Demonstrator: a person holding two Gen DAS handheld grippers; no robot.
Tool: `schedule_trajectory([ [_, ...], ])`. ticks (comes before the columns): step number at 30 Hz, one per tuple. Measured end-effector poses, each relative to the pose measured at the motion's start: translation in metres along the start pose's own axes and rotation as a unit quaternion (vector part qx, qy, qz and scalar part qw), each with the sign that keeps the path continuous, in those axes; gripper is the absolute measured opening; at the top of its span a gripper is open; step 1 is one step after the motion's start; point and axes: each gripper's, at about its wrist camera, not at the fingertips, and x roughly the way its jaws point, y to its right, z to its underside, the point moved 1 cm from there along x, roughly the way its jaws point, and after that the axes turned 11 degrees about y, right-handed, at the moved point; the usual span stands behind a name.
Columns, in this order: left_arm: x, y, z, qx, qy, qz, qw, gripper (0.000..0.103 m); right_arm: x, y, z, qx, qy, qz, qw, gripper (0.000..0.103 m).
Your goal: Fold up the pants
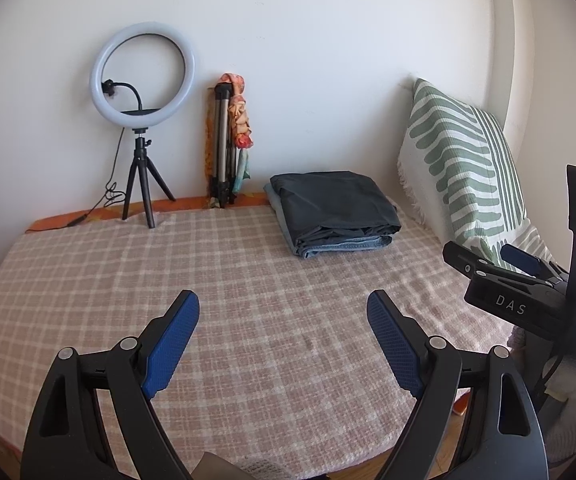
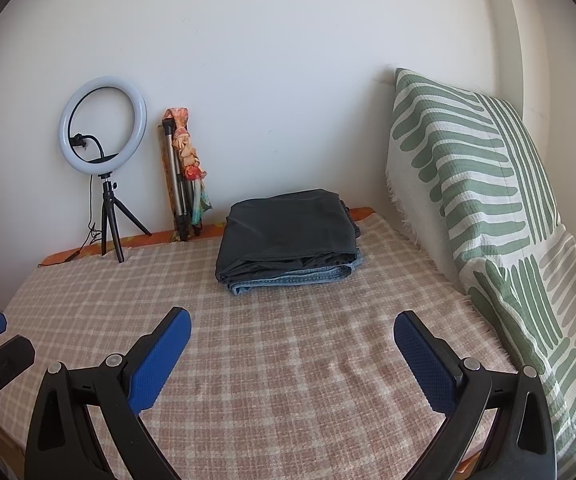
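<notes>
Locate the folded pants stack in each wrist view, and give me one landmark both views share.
Left wrist view: the folded pants stack lies right of centre at the far end of the checked blanket, near the striped pillow.
Right wrist view: the stack sits near the centre, beyond the open right gripper.
Shared landmark: the ring light on its tripod, left of the stack by the wall.

A home bedroom: a bed under a checked blanket [image 2: 272, 360], a green-patterned pillow [image 2: 479, 184] against the plain wall, a ring light [image 2: 102, 124] on a small tripod.
</notes>
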Motion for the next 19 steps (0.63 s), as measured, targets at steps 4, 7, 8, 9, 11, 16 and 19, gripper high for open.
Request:
schedule_trajectory([
  [4,0.0013,-0.0004,0.0001,0.001,-0.001,-0.003,1.0000,0.086,0.0019,-0.0008,0.0008,0.000,-0.003,-0.003,1.000,0.103],
  [7,0.0007,-0.0005,0.0003,0.002,0.003,-0.006,1.0000,0.086,0.0029,-0.0008,0.0015,-0.001,-0.004,-0.004,1.000,0.103],
  [8,0.0005,-0.0003,0.0004,0.003,0.005,-0.006,1.0000,0.086,0.0027,-0.0009,0.0015,-0.001,-0.004,-0.003,1.000,0.103],
  [9,-0.0003,0.0000,0.0005,0.004,0.008,-0.005,1.0000,0.086,0.0027,-0.0009,0.0016,0.000,-0.004,-0.003,1.000,0.103],
  [11,-0.0015,0.0015,0.0007,0.009,0.015,-0.006,0.9998,0.086,0.0030,-0.0013,0.0017,0.000,-0.004,-0.004,1.000,0.103],
  [16,-0.0034,0.0053,0.0016,0.019,0.025,-0.004,0.9995,0.086,0.0032,-0.0015,0.0021,0.000,-0.004,-0.004,1.000,0.103],
  [19,-0.0035,0.0056,0.0013,0.020,0.024,0.000,0.9995,0.086,0.0033,-0.0015,0.0026,0.000,-0.005,-0.004,1.000,0.103],
])
